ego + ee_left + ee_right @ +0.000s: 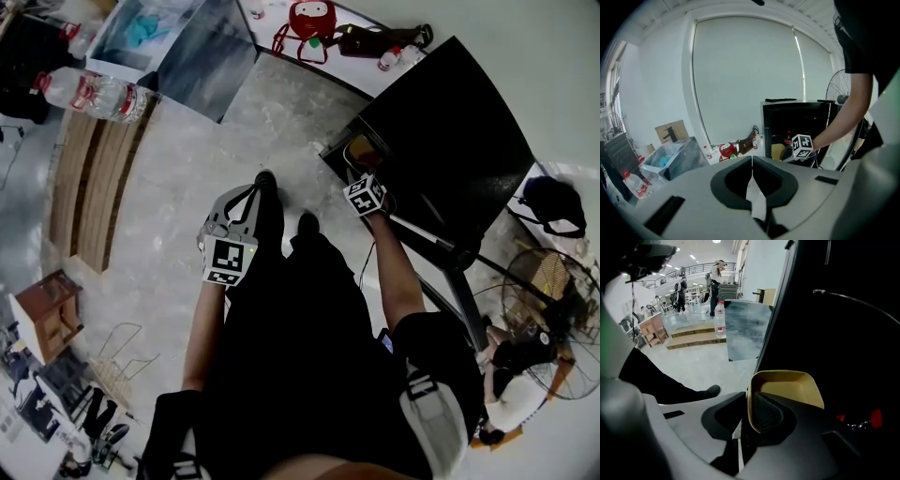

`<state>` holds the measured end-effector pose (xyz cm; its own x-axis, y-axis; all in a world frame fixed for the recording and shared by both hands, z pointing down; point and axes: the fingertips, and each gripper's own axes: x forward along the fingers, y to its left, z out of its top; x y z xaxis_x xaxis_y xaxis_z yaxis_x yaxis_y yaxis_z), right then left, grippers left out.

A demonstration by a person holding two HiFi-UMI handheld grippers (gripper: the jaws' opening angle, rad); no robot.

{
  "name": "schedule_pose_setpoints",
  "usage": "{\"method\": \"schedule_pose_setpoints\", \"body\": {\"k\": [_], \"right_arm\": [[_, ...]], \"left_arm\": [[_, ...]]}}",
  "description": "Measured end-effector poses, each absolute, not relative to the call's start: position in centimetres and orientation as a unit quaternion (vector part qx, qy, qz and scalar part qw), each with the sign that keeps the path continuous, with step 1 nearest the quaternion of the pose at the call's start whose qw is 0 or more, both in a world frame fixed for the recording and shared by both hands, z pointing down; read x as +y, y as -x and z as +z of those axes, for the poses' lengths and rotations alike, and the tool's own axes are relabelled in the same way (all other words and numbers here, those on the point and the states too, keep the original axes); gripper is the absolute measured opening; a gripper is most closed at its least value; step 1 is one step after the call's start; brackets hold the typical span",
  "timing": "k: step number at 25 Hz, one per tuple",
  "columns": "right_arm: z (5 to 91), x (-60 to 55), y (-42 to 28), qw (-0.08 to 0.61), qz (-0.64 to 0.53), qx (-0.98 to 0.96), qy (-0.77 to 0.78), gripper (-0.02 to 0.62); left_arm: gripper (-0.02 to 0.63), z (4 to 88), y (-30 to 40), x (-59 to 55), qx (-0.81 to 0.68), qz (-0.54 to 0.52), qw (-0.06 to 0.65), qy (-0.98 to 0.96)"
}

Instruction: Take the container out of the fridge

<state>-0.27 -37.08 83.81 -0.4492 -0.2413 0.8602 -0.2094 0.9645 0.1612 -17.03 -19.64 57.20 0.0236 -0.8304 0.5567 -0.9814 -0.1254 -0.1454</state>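
Right claw [750, 401]: closed on the left wall of the container [787, 385]. One jaw is seen outside the wall and the ribbed pad of the other inside it. The container is yellow, open-topped and appears empty. It is held at the dark opening of the fridge [843, 333].

In the head view, the right claw [367, 192] is seen reaching into the fridge [450, 141] front, with the yellow of the container [360, 153] just past its marker cube. In the left gripper view, the container [778, 151] is seen inside the fridge [769, 126] frame, low down, just beside the right claw [790, 157].

Left claw [751, 161]: jaws pressed together, with nothing between them. In the head view, the left claw [246, 202] is held over the floor [187, 187] well apart from the fridge, near a black shoe [265, 180].

Surroundings: a grey translucent bin [745, 329] is noted on the floor beside the fridge. A water bottle [720, 319] stands next to it on a low wooden step. A fan [548, 319] is seen on the far side of the fridge. A red object [311, 19] lies by the wall.
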Motion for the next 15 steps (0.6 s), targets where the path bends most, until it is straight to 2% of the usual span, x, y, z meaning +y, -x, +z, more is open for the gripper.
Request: {"method": "schedule_pose_setpoints", "body": {"k": [15], "right_arm": [[85.4, -37.0, -0.3, 0.536, -0.032, -0.834, -0.125, 0.026]], "left_arm": [[0.021, 57.6, 16.7, -18.8, -0.647, 0.266, 0.146, -0.700]]}}
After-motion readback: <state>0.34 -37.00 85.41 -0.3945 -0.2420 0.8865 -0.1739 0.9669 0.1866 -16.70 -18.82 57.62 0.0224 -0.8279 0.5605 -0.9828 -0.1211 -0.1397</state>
